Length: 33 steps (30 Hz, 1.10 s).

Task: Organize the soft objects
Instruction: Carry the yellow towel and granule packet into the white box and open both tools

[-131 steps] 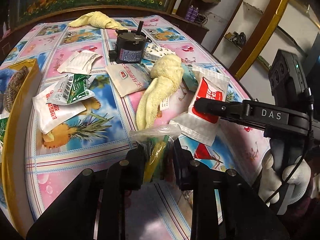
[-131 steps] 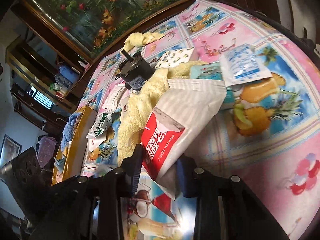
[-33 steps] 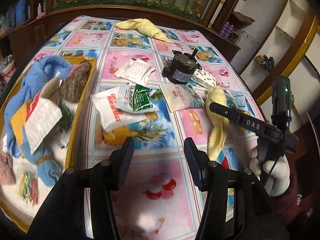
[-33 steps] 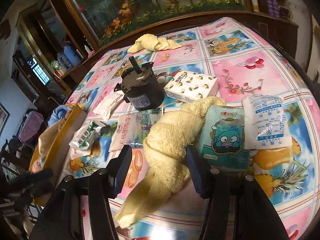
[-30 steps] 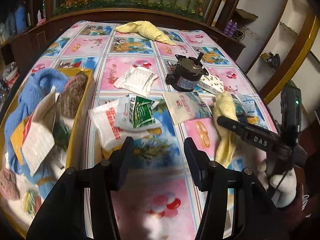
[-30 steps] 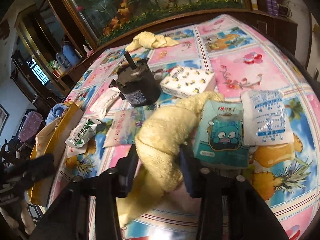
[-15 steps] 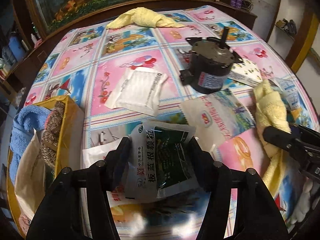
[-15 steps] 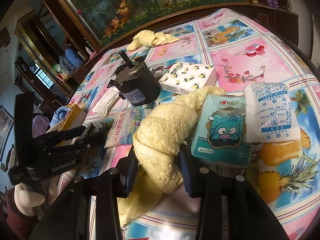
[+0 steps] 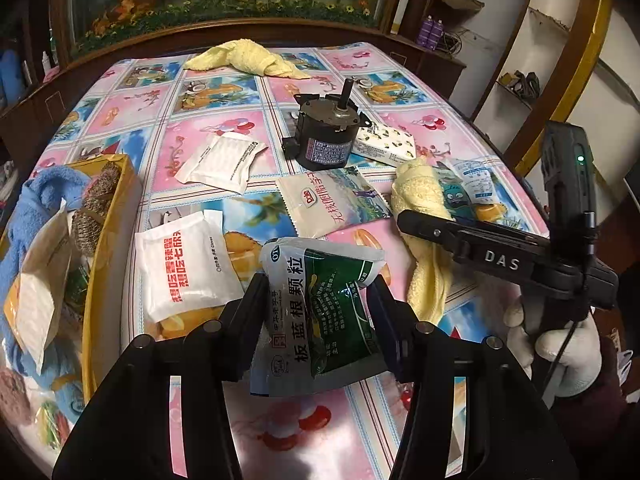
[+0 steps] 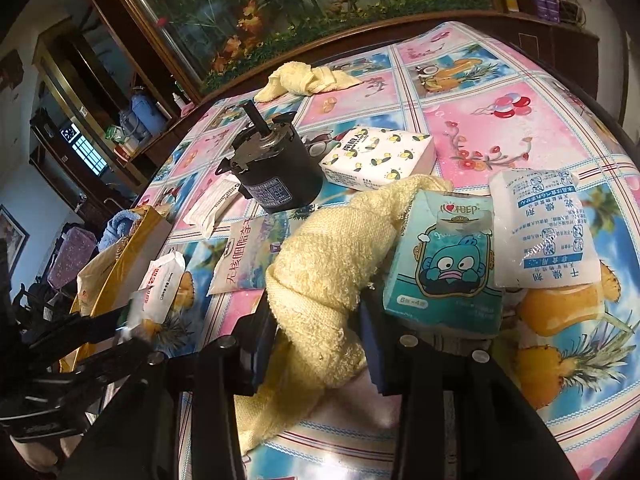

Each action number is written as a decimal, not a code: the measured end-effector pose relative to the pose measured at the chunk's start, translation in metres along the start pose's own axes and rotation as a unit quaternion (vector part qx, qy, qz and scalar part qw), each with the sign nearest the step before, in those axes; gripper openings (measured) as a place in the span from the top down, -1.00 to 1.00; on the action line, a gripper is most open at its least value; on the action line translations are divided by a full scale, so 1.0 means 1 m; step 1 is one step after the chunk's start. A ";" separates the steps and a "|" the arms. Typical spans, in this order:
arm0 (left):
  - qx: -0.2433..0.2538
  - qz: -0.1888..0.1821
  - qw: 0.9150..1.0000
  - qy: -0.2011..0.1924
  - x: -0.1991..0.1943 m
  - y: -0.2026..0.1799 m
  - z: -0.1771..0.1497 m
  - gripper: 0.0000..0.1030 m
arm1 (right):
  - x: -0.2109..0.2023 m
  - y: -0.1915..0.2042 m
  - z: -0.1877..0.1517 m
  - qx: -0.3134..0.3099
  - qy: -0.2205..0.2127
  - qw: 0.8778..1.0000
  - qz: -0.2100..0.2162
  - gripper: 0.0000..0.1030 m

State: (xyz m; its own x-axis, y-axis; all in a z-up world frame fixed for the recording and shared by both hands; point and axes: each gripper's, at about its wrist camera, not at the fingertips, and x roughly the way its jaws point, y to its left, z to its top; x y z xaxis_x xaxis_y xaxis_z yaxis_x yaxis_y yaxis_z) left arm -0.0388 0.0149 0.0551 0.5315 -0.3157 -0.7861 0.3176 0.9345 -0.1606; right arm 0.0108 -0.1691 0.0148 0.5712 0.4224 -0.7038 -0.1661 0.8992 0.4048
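Green-white sachet (image 9: pixel 320 312) — pale yellow towel (image 10: pixel 320 280) — pink-blue fruit-print tablecloth (image 9: pixel 200 136).

Both grippers black plastic, two flat tapered fingers each, round silver screws on the finger bases. Left gripper (image 9: pixel 318 312) pads look dark blue on the inner faces. Right gripper (image 10: pixel 320 336) same build; from the left wrist view its side reads "DAS" in white, green LED lit on the upright handle, thin black cable down it. Right hand (image 9: pixel 560 344) in white knit glove, dark sleeve, possibly maroon.

The yellow bin (image 9: pixel 116 216) runs off frame; the left gripper (image 10: pixel 132 336) appears blurred.
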 end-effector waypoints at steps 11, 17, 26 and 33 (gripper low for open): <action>-0.071 -0.010 0.996 -0.056 -0.065 0.046 -0.039 0.02 | -0.008 0.008 -0.004 -0.013 -0.019 0.999 -0.028 0.34; -0.122 0.015 0.988 -0.093 -0.109 0.095 -0.065 0.02 | -0.047 0.018 -0.014 0.016 -0.044 0.999 -0.004 0.35; -0.227 0.053 0.966 -0.110 -0.135 0.174 -0.105 0.02 | -0.065 0.104 -0.010 -0.050 -0.041 0.996 0.056 0.34; -0.255 0.073 0.959 -0.103 -0.133 0.206 -0.118 0.00 | -0.039 0.181 -0.010 -0.106 0.000 0.987 0.123 0.35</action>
State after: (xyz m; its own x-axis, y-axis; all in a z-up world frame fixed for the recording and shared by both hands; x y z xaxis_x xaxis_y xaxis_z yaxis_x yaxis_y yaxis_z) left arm -0.1363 0.2689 0.0563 0.7019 -0.1522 -0.6959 -0.1698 0.9130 -0.3709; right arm -0.0494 -0.0220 0.1099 0.4919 0.6312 -0.5996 -0.4646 0.7728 0.4324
